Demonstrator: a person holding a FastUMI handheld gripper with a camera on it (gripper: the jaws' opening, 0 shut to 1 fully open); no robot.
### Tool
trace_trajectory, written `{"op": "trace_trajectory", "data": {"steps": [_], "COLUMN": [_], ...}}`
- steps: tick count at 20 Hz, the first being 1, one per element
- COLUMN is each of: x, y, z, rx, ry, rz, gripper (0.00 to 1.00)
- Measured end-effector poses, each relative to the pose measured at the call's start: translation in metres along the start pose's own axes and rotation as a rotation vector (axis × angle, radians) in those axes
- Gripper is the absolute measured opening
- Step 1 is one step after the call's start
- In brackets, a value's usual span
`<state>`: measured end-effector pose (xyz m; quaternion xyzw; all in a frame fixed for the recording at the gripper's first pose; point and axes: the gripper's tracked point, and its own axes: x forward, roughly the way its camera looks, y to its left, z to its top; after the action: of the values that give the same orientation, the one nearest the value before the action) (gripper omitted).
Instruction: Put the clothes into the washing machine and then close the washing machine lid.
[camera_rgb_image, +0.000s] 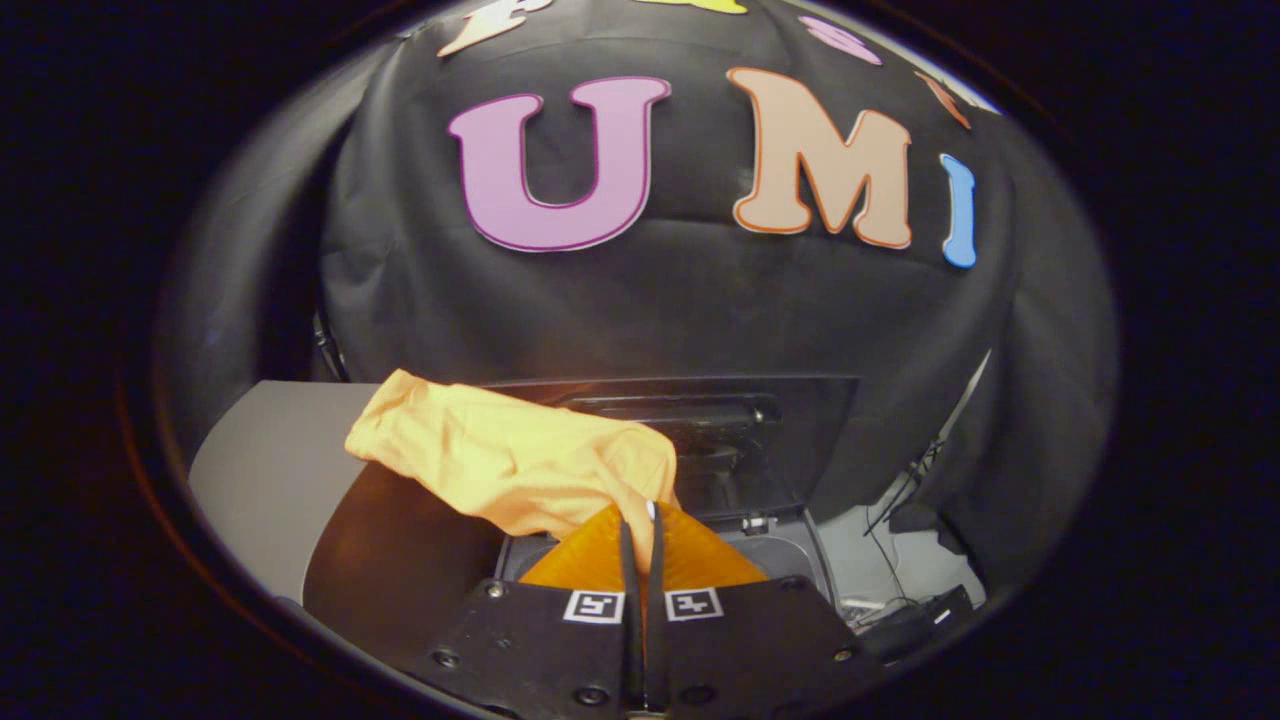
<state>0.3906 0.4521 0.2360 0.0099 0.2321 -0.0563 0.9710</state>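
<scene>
A: Status of the hand-held gripper?

B: Lower centre of frame. Fingers are pinched nearly together, with a fold of the orange garment clamped between them. Both fingers press on the cloth.

A: Where's the rest of the garment?

B: It trails from the fingertips up and to the left, bunched, ending at centre-left of the frame. It hangs above the washing machine, not resting flat on anything I can confirm.

A: Machine state?

B: Top-loader. Lid is up, standing behind the opening just right of centre. The dark top panel shows lower left of the fingers. The opening sits right beneath the fingertips, mostly hidden by the gripper body and the cloth.

A: Garment inside the drum?

B: Can't tell. The gripped end is over the opening; the far end is over the left part of the top panel.

A: Anything else around?

B: Grey surface at left, beside the machine. Cables on the floor at lower right. Black cloth wall behind.
</scene>
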Motion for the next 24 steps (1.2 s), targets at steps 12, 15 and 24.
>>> {"op": "trace_trajectory", "data": {"steps": [12,15,24], "x": [-0.007,-0.016,-0.054], "y": [-0.029,-0.037,-0.074], "z": [0.008,0.010,-0.003], "rx": [0.019,-0.003,0.005], "ry": [-0.083,-0.112,-0.161], "rz": [-0.031,-0.045,-0.078], "gripper": [0.35,0.35,0.35]}}
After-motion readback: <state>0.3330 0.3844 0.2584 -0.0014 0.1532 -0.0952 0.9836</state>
